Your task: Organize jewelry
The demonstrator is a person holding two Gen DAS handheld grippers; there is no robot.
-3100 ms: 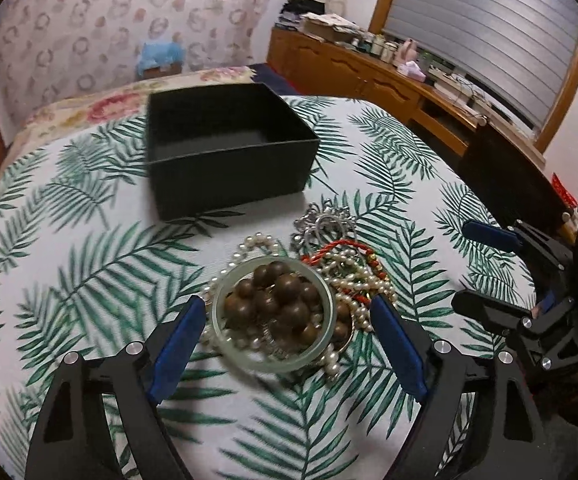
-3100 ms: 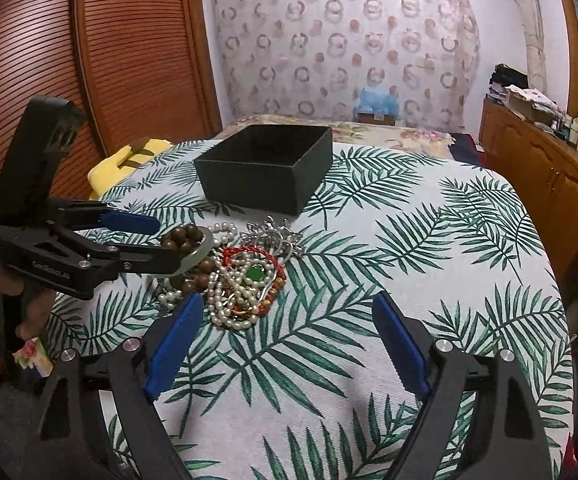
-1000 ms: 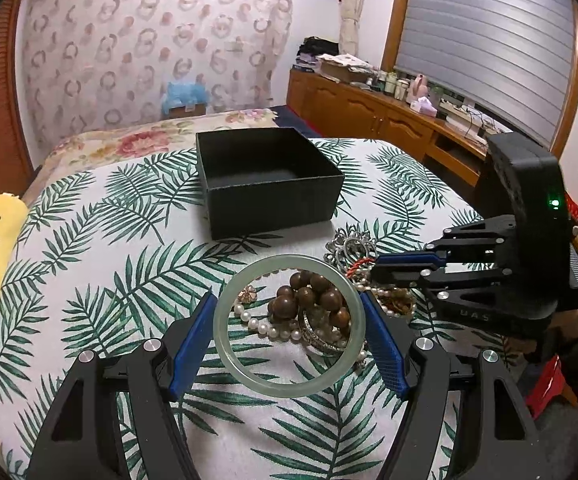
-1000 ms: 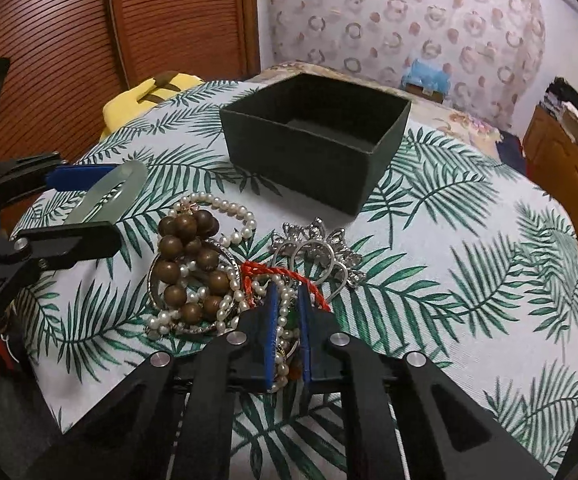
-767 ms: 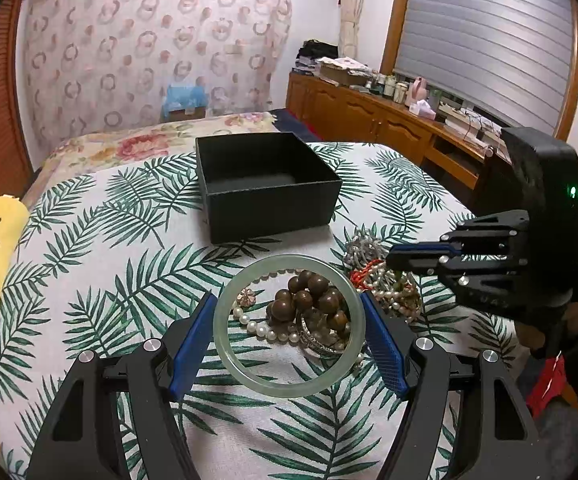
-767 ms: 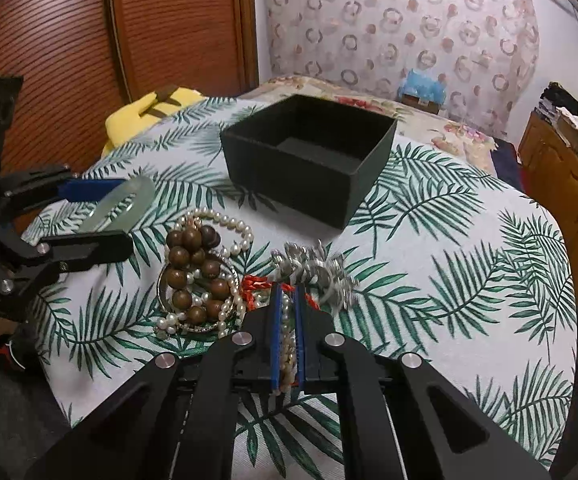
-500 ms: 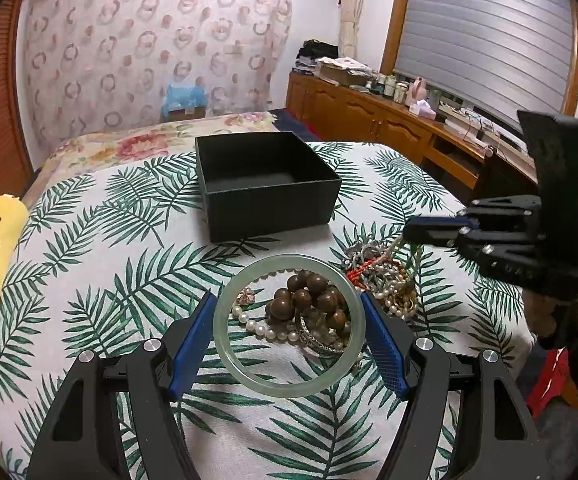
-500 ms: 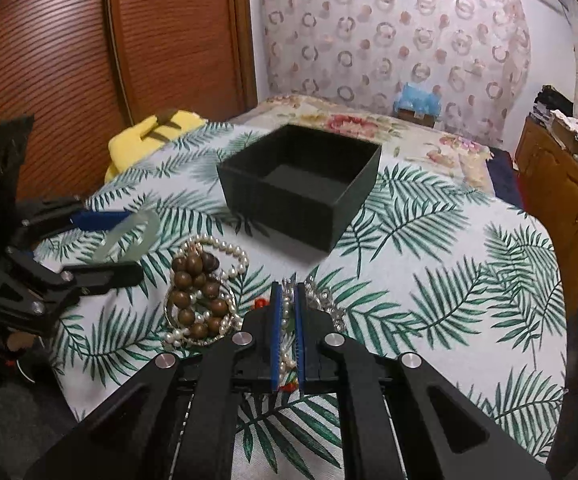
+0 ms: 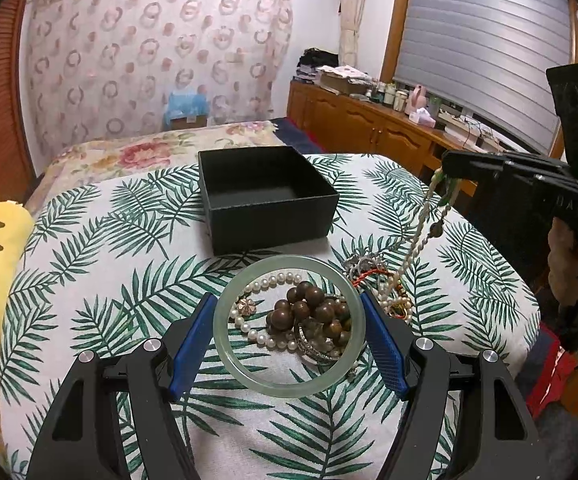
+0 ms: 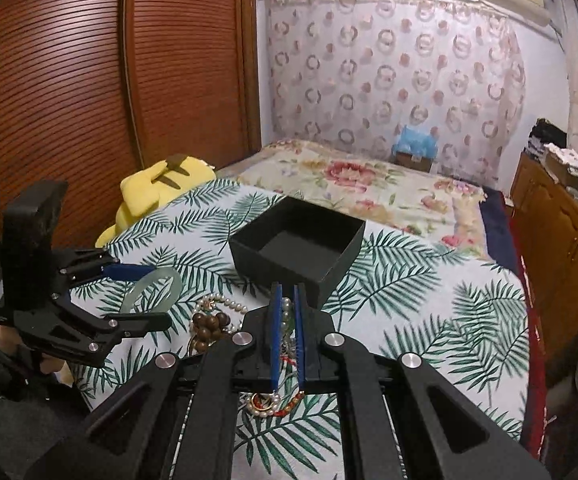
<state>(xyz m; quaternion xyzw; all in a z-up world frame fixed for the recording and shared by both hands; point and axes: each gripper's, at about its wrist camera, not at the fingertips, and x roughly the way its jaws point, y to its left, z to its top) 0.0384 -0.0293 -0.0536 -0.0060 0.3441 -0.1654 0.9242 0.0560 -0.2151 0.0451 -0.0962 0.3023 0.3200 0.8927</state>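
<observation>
While the left gripper (image 9: 289, 336) hangs level above the palm-leaf tablecloth (image 9: 89, 280), its blue pads clamp a pale green jade bangle (image 9: 287, 326) by its sides. Beneath the ring lie brown wooden beads (image 9: 309, 314) and white pearls. Ahead sits an open black square box (image 9: 267, 198). Raised to the right, the right gripper (image 10: 285, 336) pinches a long pearl strand (image 9: 421, 232), which dangles to the heap.

A pale green bangle (image 9: 287, 326), brown wooden beads (image 9: 309, 314) and white pearls (image 9: 261, 334) lie over green palm-leaf cloth (image 9: 101, 280) near a black box (image 9: 265, 196).
</observation>
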